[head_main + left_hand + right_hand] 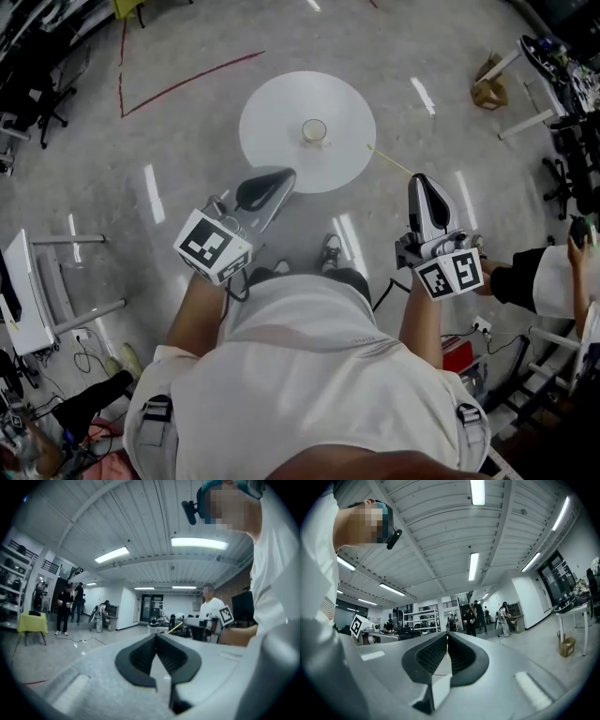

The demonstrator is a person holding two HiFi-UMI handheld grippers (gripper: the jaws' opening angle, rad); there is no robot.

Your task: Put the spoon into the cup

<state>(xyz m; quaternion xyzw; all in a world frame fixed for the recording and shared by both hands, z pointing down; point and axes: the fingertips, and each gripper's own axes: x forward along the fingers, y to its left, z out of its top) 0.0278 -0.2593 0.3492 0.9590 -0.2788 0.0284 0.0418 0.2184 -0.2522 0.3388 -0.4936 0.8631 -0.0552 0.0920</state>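
Spoon [389, 159] in right claw [419, 178]; cup [314, 130] on table [272, 122].

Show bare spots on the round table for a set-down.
The table is bare all round the cup at its centre; the far and left bands are free. It is tightest at the near rim, which the left gripper overlaps, and at the right rim, where the right gripper's spoon reaches in.

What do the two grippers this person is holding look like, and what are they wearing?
Both are light grey, wedge-shaped handheld tools with a black ribbed lining inside the jaws. The left gripper and the right gripper each carry a white cube printed with black square markers. The person wears a white short-sleeved top with grey buckled straps at the shoulders.
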